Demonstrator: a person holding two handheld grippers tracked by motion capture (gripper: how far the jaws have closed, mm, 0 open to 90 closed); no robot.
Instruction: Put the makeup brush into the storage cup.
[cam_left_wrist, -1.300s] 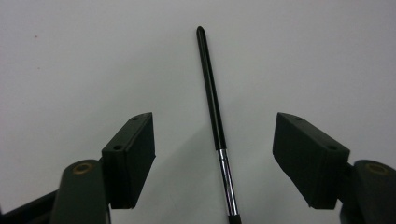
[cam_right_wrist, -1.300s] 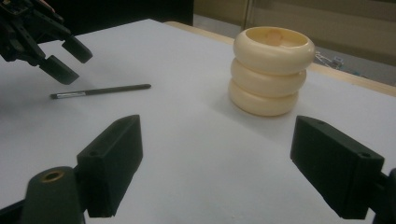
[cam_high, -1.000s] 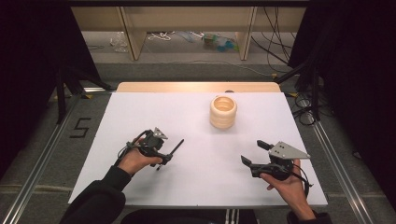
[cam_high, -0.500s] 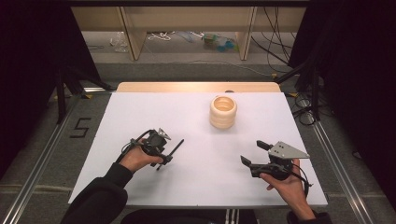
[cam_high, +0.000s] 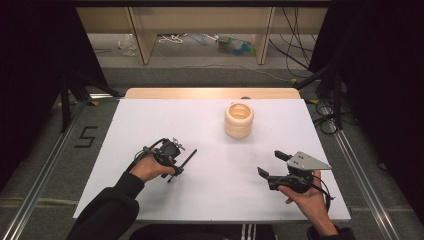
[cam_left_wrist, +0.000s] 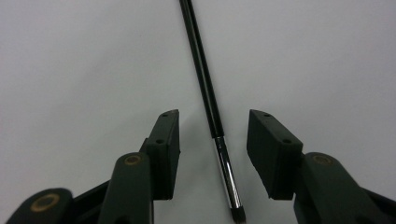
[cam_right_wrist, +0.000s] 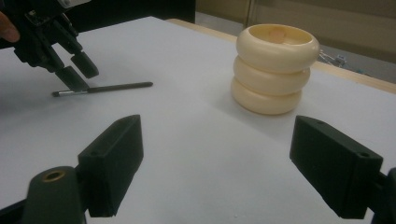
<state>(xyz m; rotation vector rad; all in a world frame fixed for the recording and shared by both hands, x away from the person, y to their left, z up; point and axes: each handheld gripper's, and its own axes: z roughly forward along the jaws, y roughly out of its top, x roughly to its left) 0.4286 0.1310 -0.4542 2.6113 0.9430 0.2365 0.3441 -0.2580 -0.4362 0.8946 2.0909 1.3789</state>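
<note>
A thin black brush (cam_left_wrist: 205, 79) with a silver ferrule lies flat on the white table (cam_high: 150, 125). My left gripper (cam_high: 176, 170) points down over its ferrule end. Its jaws have just been closing, with the brush (cam_high: 186, 158) between them and a gap on either side. In the right gripper view the left gripper (cam_right_wrist: 80, 73) stands over the brush (cam_right_wrist: 107, 87) at upper left. My right gripper (cam_high: 269, 163) rests open near the front right, with nothing between its pads (cam_right_wrist: 116, 163). A cream ribbed pot (cam_high: 239, 120) made of three stacked rings stands upright at the back centre.
The pot (cam_right_wrist: 275, 70) is hollow and open at the top. A wooden strip (cam_high: 210, 93) runs along the table's far edge. Cables (cam_high: 325, 110) lie on the floor at the right, and dark curtains hang on both sides.
The left gripper has settled slightly around the brush and its jaws look narrower. The right hand and the pot have not moved.
</note>
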